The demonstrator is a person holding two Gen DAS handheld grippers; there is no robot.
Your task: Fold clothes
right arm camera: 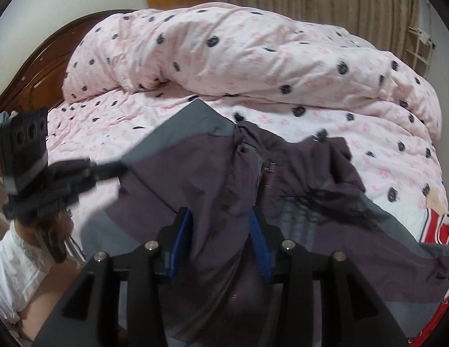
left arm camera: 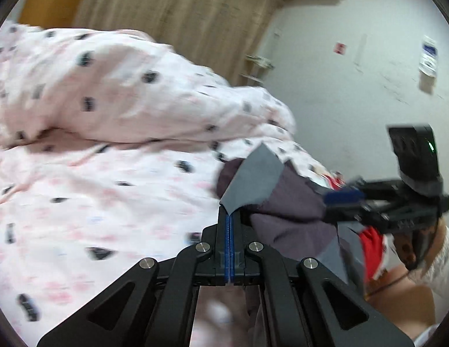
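Clamped between the shut blue pads of the left gripper: grey corner of a thin purple-and-grey nylon jacket. Draped between the right gripper's parted jaws, unpinched. Light, limp, likely slippery; best held by hems. Beyond, pink dotted quilt.

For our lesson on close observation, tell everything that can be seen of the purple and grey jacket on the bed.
The jacket is thin, slightly shiny cloth, dusky purple with grey panels, crumpled and partly spread over the pink spotted quilt. A zip with a metal pull runs down its middle. The left gripper is shut on a grey corner, lifting it to a point. The right gripper is open, a purple fold lying between its blue pads. The jacket's lower edge runs out of view.
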